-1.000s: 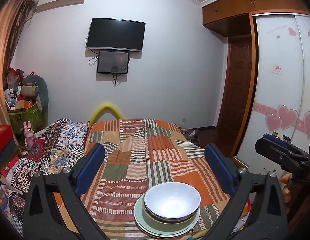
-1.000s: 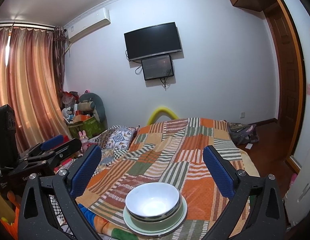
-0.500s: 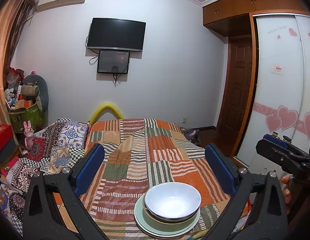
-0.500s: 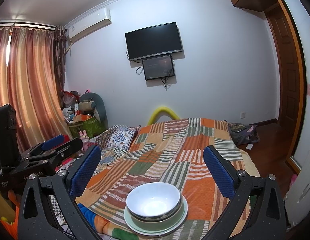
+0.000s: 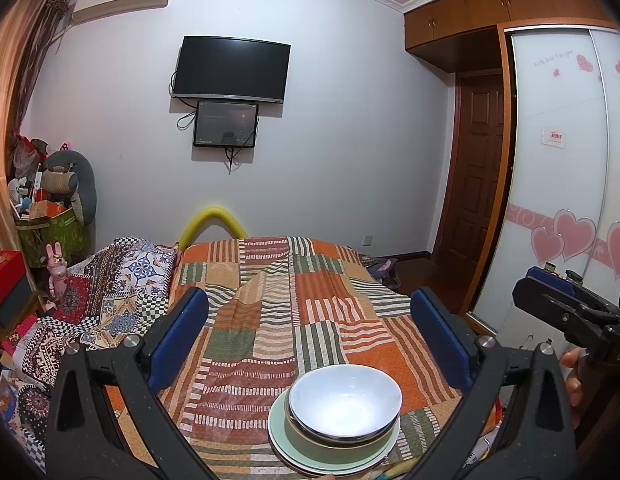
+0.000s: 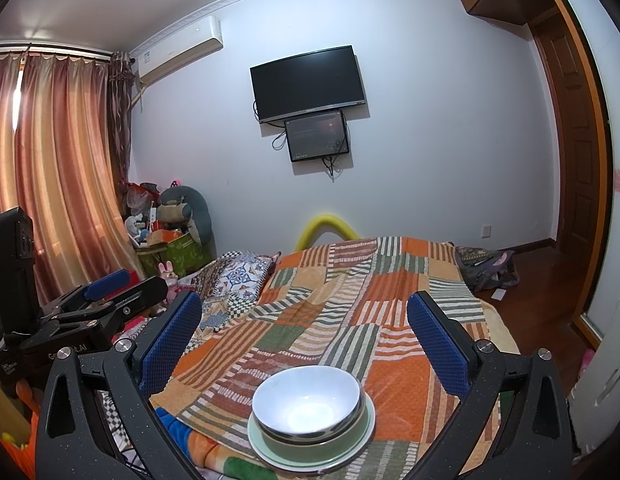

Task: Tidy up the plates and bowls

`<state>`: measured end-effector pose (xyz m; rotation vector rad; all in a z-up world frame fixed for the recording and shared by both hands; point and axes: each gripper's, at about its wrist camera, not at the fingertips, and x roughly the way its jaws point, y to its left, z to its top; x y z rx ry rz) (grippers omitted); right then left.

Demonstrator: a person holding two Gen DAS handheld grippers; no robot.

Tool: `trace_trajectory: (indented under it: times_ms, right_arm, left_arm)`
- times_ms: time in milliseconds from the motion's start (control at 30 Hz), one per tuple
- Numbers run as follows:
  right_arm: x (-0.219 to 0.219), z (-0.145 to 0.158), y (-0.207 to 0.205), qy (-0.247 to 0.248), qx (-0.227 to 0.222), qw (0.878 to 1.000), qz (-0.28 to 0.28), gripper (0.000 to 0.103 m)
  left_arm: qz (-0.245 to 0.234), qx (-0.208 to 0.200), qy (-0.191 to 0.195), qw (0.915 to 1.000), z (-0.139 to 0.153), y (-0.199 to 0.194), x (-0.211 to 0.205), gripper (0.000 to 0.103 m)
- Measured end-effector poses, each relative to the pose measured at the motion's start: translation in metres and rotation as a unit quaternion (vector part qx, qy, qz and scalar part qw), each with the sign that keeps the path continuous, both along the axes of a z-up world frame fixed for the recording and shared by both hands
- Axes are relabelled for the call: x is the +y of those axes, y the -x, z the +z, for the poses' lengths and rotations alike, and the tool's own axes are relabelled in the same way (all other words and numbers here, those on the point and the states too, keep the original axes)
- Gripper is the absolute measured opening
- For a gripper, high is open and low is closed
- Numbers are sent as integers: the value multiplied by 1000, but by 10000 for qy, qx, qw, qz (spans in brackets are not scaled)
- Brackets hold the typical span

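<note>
Both grippers held above the near end of the bed (image 5: 310,312), not touching anything. Left gripper (image 5: 307,334): jaws spread wide, nothing between the blue pads. Right gripper (image 6: 303,334): jaws spread wide too, nothing pinched. White bowl (image 5: 345,400) nested in a darker bowl (image 6: 322,438), both stacked on pale green plates (image 5: 285,440), all resting on the striped patchwork blanket (image 6: 390,312) at the near edge of the bed. On the far wall, a television (image 5: 231,69) with a smaller screen (image 5: 225,124) just under it.
</note>
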<state>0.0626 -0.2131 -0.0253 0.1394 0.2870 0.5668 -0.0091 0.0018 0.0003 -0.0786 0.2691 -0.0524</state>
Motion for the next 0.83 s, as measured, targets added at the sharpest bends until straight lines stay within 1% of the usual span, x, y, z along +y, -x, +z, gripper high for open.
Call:
trace_trajectory:
  times_ms: [433, 833]
  right_arm:
    - [-1, 2, 1, -10, -18, 10000, 15, 103]
    - [-4, 0, -1, 6, 27, 10000, 35, 103]
  left_arm:
    - [-114, 14, -54, 9999, -2, 1, -4, 103]
    - [-127, 4, -7, 9999, -3, 2, -4, 103]
